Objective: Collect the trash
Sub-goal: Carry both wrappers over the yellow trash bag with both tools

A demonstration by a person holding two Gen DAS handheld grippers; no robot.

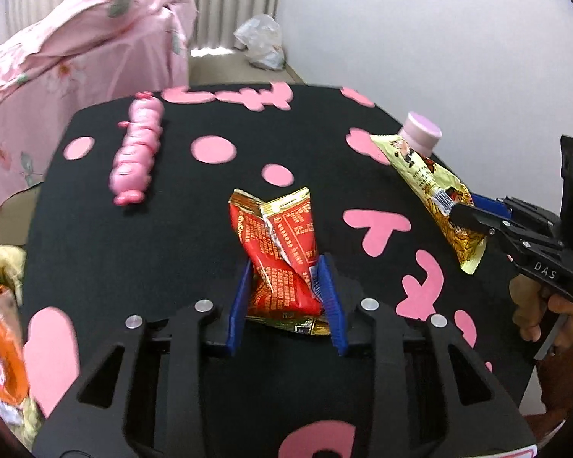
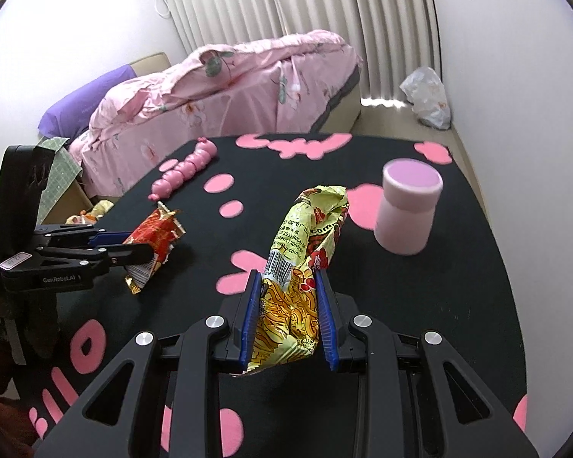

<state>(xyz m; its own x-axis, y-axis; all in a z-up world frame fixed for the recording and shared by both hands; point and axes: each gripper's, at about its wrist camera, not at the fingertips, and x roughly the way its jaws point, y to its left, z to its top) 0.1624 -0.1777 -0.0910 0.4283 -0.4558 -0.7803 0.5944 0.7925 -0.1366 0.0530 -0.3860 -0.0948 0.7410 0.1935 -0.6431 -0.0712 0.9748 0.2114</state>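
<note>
The left hand-held gripper (image 1: 286, 297) is clenched on a crumpled red snack wrapper (image 1: 282, 244), its 2 blue pads (image 1: 330, 301) pressing the wrapper's lower part from either side while the upper end sticks up and forward above the counter (image 1: 133, 252). In the right wrist view the same red snack wrapper (image 2: 154, 240) hangs from that gripper (image 2: 133, 255) over the counter's left part. The right hand-held gripper (image 2: 288, 313) grasps a yellow noodle wrapper (image 2: 305, 252) between its blue pads (image 2: 248, 316); the wrapper's torn top leans forward toward a pink-lidded jar (image 2: 407, 210), which stands upright on the counter (image 2: 458, 305) just beside it to the right. From the left wrist view the yellow noodle wrapper (image 1: 428, 183) is lifted off the black, pink-patterned cloth, near the jar (image 1: 420, 131). A pink segmented toy (image 1: 135, 152) lies well apart on the counter's far left. Behind stands a bed (image 2: 229, 87) with pink bedding, and a white plastic bag (image 2: 428, 97) sits on the floor by the curtain.
</note>
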